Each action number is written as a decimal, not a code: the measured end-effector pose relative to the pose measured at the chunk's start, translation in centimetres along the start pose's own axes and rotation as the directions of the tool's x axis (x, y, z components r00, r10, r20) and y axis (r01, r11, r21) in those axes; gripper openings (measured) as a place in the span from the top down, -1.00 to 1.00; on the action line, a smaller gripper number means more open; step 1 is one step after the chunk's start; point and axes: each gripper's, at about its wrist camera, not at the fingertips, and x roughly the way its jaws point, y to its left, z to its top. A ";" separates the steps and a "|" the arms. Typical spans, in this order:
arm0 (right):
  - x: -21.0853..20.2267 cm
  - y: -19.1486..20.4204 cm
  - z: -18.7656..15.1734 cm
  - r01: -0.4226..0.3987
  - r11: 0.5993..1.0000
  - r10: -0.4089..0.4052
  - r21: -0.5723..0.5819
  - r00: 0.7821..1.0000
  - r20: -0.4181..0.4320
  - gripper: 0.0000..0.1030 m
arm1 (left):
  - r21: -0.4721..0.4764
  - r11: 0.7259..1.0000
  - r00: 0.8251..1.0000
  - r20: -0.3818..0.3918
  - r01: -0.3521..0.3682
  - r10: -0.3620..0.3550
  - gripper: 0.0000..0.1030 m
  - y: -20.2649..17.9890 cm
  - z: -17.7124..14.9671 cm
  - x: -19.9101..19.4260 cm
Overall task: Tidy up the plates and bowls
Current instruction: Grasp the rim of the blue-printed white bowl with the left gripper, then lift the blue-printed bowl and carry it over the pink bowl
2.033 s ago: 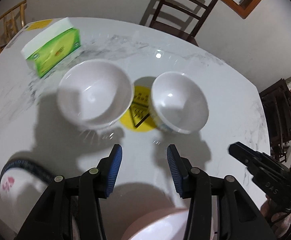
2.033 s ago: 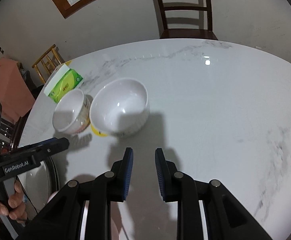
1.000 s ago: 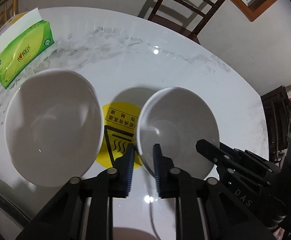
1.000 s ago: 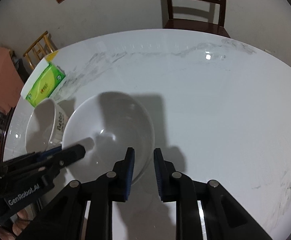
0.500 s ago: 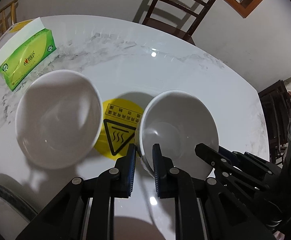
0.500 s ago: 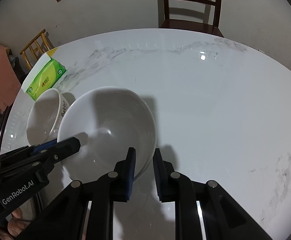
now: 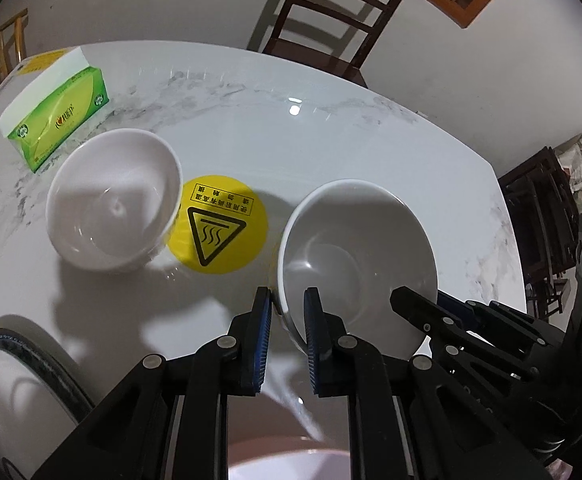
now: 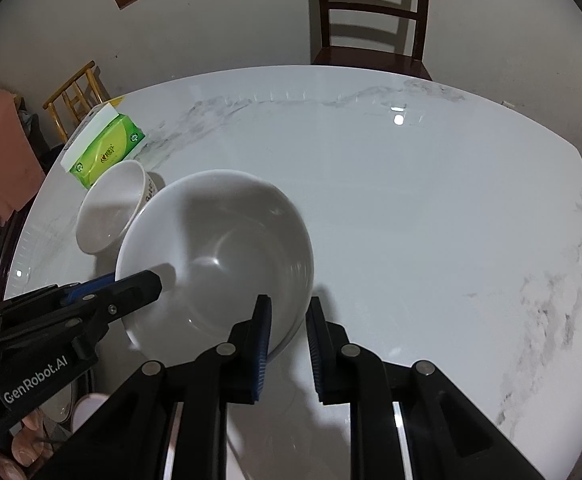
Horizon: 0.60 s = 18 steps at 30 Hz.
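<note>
A large white bowl point(image 7: 355, 256) is gripped on two sides and held above the marble table point(image 7: 331, 140). My left gripper point(image 7: 287, 320) is shut on its near-left rim. My right gripper point(image 8: 287, 322) is shut on its near-right rim; the bowl also shows in the right wrist view point(image 8: 219, 252). A second white bowl point(image 7: 111, 196) sits on the table to the left, beside a yellow warning sticker point(image 7: 219, 228); it also shows in the right wrist view point(image 8: 109, 208). A flowered plate with a dark rim point(image 7: 15, 384) lies at the near left.
A green tissue box point(image 7: 55, 120) stands at the table's far left, seen too in the right wrist view point(image 8: 105, 148). A pink dish edge point(image 7: 291, 460) shows at the bottom. Wooden chairs point(image 8: 371, 12) stand beyond the table.
Both grippers have closed on the large bowl's rim and lifted it off the sticker, moving it right and nearer. The other bowl has stayed in place.
</note>
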 end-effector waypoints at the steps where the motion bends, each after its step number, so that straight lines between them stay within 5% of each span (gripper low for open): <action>1: -0.3 0.1 -0.2 -0.002 1.000 0.002 0.003 1.000 0.003 0.65 | 0.001 1.000 1.000 0.001 0.000 0.000 0.75 -0.1 -0.1 -0.3; 18: -4.9 3.2 -3.9 -0.030 0.999 0.031 -0.024 0.999 0.020 0.65 | -0.006 1.000 0.999 0.049 0.003 -0.002 0.74 1.2 -4.1 -5.6</action>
